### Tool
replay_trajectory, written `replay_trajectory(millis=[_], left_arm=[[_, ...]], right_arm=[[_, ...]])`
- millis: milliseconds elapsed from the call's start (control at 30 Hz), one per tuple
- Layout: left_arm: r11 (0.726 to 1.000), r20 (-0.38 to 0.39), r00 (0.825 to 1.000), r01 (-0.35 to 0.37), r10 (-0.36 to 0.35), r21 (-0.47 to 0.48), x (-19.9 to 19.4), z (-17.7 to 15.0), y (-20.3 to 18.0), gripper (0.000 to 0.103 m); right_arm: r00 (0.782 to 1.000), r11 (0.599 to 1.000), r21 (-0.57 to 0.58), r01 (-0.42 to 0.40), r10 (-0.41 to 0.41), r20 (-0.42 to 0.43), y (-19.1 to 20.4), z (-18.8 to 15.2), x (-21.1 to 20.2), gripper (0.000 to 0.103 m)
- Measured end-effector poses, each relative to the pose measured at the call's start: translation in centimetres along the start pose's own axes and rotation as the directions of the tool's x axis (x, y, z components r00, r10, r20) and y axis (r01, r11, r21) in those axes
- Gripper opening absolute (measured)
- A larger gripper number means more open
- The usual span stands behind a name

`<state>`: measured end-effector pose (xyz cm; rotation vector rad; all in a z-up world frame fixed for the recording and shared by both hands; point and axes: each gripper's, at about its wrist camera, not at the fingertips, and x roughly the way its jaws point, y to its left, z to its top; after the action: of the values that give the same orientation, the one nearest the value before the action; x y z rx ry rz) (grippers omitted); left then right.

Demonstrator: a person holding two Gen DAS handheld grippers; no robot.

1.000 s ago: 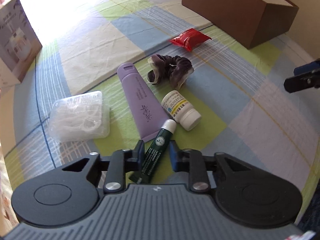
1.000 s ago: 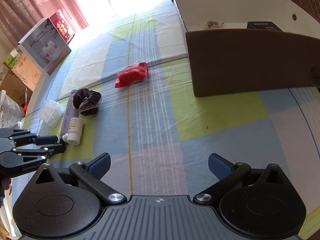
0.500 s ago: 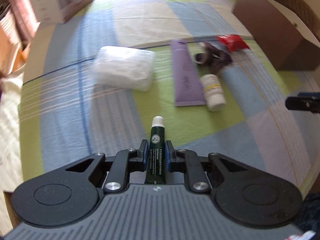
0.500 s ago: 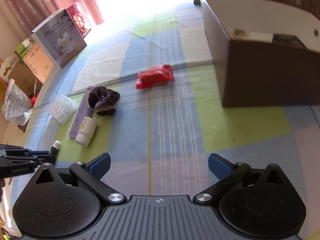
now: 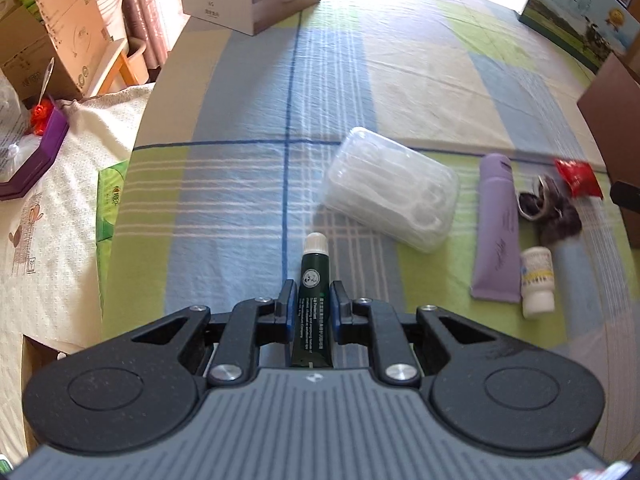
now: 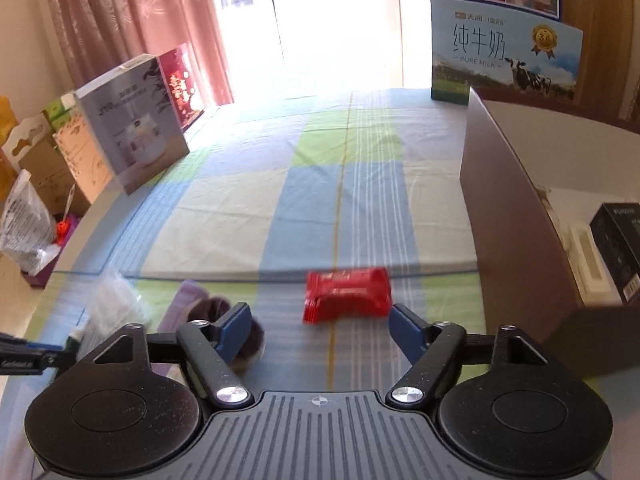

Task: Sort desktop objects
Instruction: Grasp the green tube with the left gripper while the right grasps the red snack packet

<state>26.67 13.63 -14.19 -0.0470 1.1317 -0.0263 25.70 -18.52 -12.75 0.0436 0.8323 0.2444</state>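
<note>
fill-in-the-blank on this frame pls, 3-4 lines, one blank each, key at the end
1. The left gripper is shut on a dark ____ tube.
2. The right gripper is ____, holding nothing.
3. The packet ahead of the right gripper's fingers is ____ in colour.
4. The white bottle lies touching the ____ tube.

Missing words: green; open; red; purple

Left gripper (image 5: 312,307) clamps green tube (image 5: 313,288) (white cap forward).
</note>
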Motion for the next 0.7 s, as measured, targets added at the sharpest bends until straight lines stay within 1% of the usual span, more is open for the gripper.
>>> replay_trajectory(millis=[67,133,333,400,433,467,533,567,600,700], left_arm=[[1.0,0.003,1.0,-0.005,0.005,-0.003,0.2,0.4,0.0,0.014],[1.0,0.005,1.0,-0.01,0.01,-0.01,0.5,0.8,0.0,0.014],[1.0,0.005,1.0,-0.015,0.015,-0.016,0.8,1.4,-0.2,0.015],[1.0,0.004,1.0,-0.019,0.019,-0.012,0.9,1.4,-0.2,0.015],[1.0,0.004,1.0,-0.021,0.021,-0.008,0.9,1.5,-0.3,0.015],[1.0,0.005,1.0,-0.023,0.023,-0.005,0.9,1.5,-0.4,0.015],[1.0,0.003,1.0,-0.026,0.026,0.004,1.0,1.5,-0.5,0.015],[0.999,0.003,1.0,-0.031,0.031,0.011,1.0,1.5,-0.7,0.015],[0.999,0.004,0.999,-0.038,0.038,0.019,1.0,1.5,-0.9,0.015],[0.999,0.005,0.999,-0.046,0.046,0.024,1.0,1.4,-1.1,0.014]], right_arm=[[1.0,1.0,0.0,0.019,-0.019,-0.008,-0.3,0.6,1.4,0.068],[0.999,0.999,0.0,0.04,-0.04,-0.03,-0.7,1.0,2.9,0.067],[0.994,0.998,-0.008,0.065,-0.065,-0.086,-1.7,1.1,6.1,0.064],[0.993,0.998,-0.009,0.064,-0.064,-0.103,-2.0,1.0,6.9,0.057],[0.992,0.998,-0.008,0.056,-0.057,-0.114,-2.1,1.0,7.2,0.049],[0.993,0.998,-0.015,0.058,-0.059,-0.105,-2.1,0.9,7.2,0.045],[0.993,0.997,-0.05,0.055,-0.06,-0.105,-1.9,0.8,7.3,0.041],[0.993,0.997,-0.058,0.051,-0.057,-0.106,-1.8,0.8,7.3,0.035],[0.993,0.997,-0.06,0.044,-0.05,-0.106,-1.8,0.8,7.2,0.033],[0.993,0.998,-0.052,0.025,-0.031,-0.118,-1.8,0.7,6.9,0.032]])
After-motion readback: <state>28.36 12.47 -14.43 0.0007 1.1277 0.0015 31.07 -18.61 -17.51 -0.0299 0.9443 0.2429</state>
